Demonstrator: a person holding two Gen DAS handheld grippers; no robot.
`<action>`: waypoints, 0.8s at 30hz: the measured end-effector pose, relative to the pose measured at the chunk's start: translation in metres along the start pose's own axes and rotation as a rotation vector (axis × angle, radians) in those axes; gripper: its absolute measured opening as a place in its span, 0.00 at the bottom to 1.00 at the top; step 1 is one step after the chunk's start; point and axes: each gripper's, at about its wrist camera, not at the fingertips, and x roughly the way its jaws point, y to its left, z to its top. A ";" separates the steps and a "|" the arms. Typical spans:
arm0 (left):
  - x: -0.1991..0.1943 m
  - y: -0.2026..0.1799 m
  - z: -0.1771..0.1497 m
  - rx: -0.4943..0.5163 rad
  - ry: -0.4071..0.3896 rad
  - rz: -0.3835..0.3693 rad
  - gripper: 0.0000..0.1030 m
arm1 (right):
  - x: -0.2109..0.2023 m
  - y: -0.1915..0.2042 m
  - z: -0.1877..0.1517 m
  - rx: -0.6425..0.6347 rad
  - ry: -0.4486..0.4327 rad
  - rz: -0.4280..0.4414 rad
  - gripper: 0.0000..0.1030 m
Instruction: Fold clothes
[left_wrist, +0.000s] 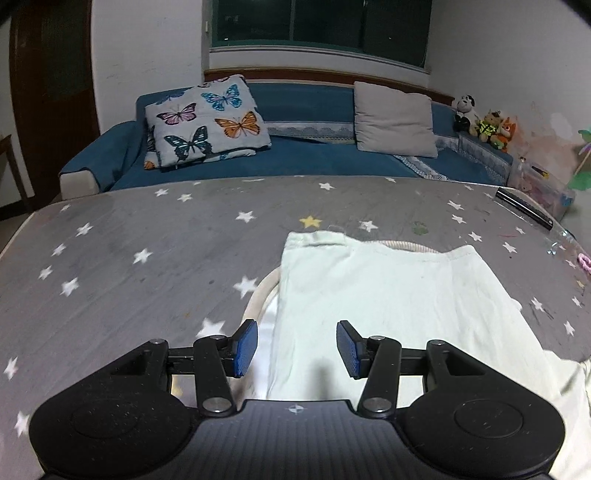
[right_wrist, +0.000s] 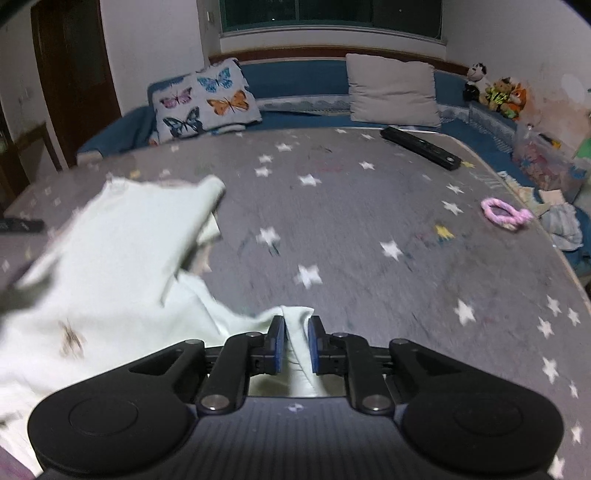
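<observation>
Left gripper (left_wrist: 297, 349): blue pads well apart, nothing between them, hanging over the near left part of the garment; no contact visible.
Right gripper (right_wrist: 296, 343): pads nearly together, clamped on a bunched fold of the garment's edge.
Garment (left_wrist: 388, 295): pale mint cloth on the star-print table cover (left_wrist: 147, 240); in the left wrist view spread fairly flat, a striped hem peeking out at its left and far edges; in the right wrist view blurred, a flap lifted at its far end, a brownish mark near the left side.
Left of garment: open star-print surface, bare to the table's edge; a dark remote (right_wrist: 20, 225) at the far left rim in the right wrist view.
Right of garment: wide open surface; black remote (right_wrist: 421, 147) near the far edge, pink hair tie (right_wrist: 506, 214) close to the right rim.
Beyond the table: blue sofa (left_wrist: 314, 155) with butterfly pillow (left_wrist: 207, 118) and grey cushion (left_wrist: 395, 118); plush toys (left_wrist: 484, 122) at its right end.
</observation>
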 end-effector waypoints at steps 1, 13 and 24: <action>0.006 -0.001 0.003 0.002 0.001 0.001 0.49 | 0.003 0.000 0.006 0.008 0.002 0.021 0.13; 0.059 -0.003 0.023 0.012 0.018 0.009 0.49 | 0.060 0.043 0.072 -0.086 -0.011 0.087 0.14; 0.088 0.005 0.036 0.001 0.026 0.004 0.53 | 0.119 0.073 0.078 -0.147 0.080 0.160 0.14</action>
